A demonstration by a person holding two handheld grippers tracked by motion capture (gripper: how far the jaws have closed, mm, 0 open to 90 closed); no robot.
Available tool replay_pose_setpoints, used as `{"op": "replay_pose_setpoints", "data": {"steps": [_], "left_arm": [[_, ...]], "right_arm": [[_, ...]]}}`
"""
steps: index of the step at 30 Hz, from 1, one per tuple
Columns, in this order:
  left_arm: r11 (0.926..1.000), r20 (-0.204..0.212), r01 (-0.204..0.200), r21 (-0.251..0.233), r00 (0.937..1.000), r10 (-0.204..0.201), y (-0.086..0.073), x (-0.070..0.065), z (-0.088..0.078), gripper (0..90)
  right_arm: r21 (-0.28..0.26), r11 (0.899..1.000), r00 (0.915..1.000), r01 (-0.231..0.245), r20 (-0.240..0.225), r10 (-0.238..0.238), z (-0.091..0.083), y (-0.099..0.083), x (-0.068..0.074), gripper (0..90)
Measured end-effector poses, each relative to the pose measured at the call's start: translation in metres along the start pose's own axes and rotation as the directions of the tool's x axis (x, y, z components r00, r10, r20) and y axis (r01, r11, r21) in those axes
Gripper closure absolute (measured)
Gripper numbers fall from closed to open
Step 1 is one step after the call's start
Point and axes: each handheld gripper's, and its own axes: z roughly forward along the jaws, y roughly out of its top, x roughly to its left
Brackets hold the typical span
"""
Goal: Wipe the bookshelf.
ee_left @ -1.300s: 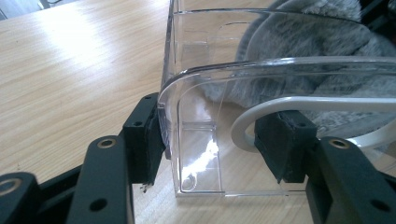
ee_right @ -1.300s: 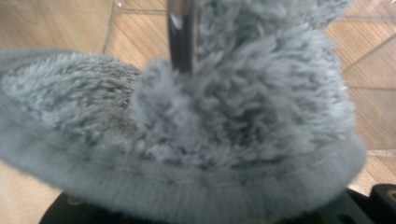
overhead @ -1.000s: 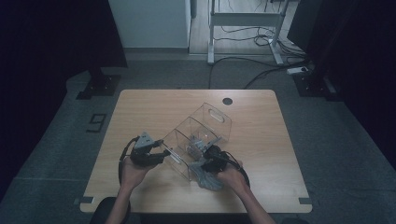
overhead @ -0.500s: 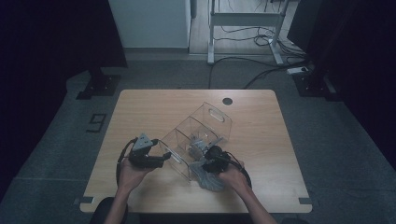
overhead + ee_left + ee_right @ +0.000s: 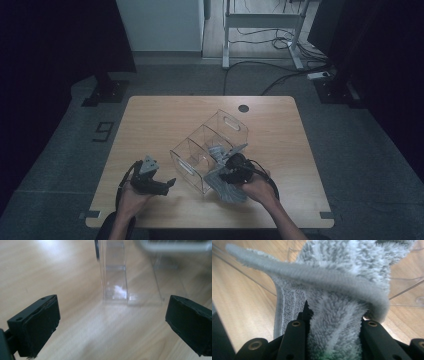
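Fluffy grey cloth (image 5: pixel 332 315), glossy clear-plastic bin (image 5: pixel 210 150)

A round dark grommet (image 5: pixel 243 108) sits near the wooden table's (image 5: pixel 160 125) far edge. Beyond it on the grey floor stand a white desk frame (image 5: pixel 260 30) and tangled cables (image 5: pixel 265 70)

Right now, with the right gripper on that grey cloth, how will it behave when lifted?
Probably floppy: the cloth folds over itself above the right gripper. Likely light; its free end drapes onto the table. The fluffy pile should grip well, though it might snag the clear bin.
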Motion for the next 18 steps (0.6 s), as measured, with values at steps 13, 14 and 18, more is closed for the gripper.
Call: {"op": "replay_pose_setpoints", "data": {"steps": [13,14,18], "left_arm": [[0.9928,-0.055,0.015,0.119,0.9984,-0.008,-0.023,0.017,0.017,0.0],[0.9918,-0.054,0.016,0.127,0.9985,-0.009,-0.023,0.018,0.019,0.0],[0.9876,-0.051,0.017,0.156,0.9987,-0.009,-0.026,0.020,0.023,0.0]], "right_arm": [[-0.049,0.999,0.9990,0.016,-0.041,-0.018,-0.046,0.028,0.001,67.0],[-0.049,0.998,0.9989,0.025,-0.038,-0.026,-0.048,0.031,0.002,67.0],[-0.048,0.998,0.9984,0.034,-0.042,-0.036,-0.055,0.044,0.005,66.7]]}}
